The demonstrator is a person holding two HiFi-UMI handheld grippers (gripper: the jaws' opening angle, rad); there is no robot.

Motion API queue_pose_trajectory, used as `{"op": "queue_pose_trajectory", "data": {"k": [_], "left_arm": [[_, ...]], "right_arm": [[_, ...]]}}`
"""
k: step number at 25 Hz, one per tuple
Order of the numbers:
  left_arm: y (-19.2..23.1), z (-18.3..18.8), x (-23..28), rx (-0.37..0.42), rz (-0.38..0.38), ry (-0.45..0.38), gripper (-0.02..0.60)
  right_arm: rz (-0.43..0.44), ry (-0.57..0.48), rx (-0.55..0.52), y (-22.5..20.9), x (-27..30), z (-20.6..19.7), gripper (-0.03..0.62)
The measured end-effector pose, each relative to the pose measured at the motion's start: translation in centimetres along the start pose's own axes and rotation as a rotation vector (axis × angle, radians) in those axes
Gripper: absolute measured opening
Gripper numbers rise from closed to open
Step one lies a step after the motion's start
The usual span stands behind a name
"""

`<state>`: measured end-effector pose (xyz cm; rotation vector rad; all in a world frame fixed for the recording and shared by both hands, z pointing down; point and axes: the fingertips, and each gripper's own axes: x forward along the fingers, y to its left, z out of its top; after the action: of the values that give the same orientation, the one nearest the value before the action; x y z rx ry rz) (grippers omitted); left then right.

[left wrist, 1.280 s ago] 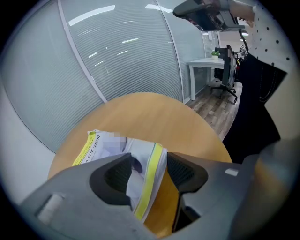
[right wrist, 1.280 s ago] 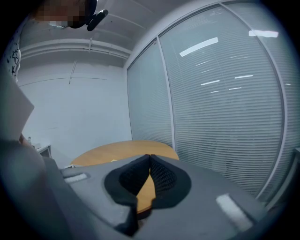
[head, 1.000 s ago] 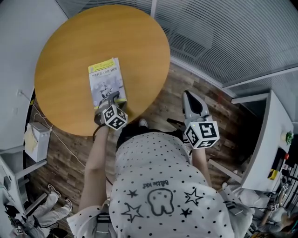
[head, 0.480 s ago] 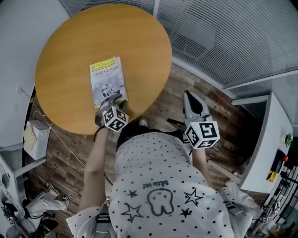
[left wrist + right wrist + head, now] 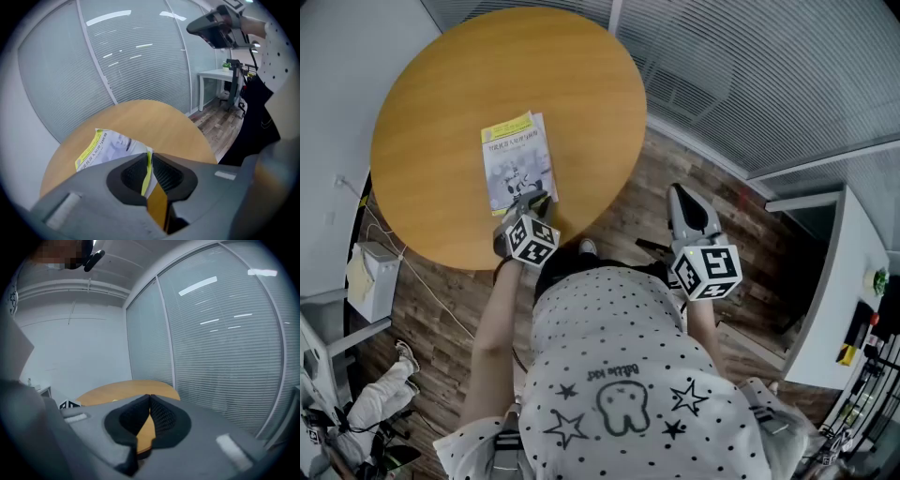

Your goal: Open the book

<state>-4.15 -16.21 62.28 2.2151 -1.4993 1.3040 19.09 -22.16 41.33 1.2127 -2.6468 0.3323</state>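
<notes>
Open tabletop [image 5: 441, 122] beyond book [image 5: 516, 169]

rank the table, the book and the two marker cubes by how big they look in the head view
1. table
2. book
3. right marker cube, then left marker cube; this order is unsure, since the right one seems held nearer the camera.

Round wooden table [image 5: 441, 103], plank floor [image 5: 623, 211]

The right gripper [image 5: 149, 397] had its jaws pressed together, nothing between them. Beyond lay a round wooden tabletop [image 5: 123, 391]. Blind-covered glass wall [image 5: 220, 348] to the right, white wall [image 5: 70, 357] to the left.
</notes>
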Motion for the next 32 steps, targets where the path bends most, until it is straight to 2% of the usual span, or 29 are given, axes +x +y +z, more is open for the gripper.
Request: {"op": "queue_pose_trajectory", "data": {"k": [5,9,14,20,32], "left_arm": [[1.0,0.4,-0.8,-0.092,0.02,-0.016,0.041],[1.6,0.5,-1.3,-0.198,0.044,-0.027,0.04],[2.8,0.6,-2.4,-0.26,0.091,-0.056,0.037],[4.5,0.5,-4.2,-0.381,0.152,-0.113,0.033],[8.5,-1.3,-7.7,-0.517,0.258,-0.187,0.028]], "right_arm": [[0.009,0.005,-0.003,0.6,0.0,-0.1,0.004],[0.022,0.012,-0.003,1.2,0.0,-0.3,0.005],[0.04,0.013,-0.01,2.1,0.1,-0.3,0.004],[0.064,0.012,-0.022,2.8,-0.2,-0.4,0.005],[0.087,0.013,-0.04,4.9,0.2,-0.2,0.005]]}}
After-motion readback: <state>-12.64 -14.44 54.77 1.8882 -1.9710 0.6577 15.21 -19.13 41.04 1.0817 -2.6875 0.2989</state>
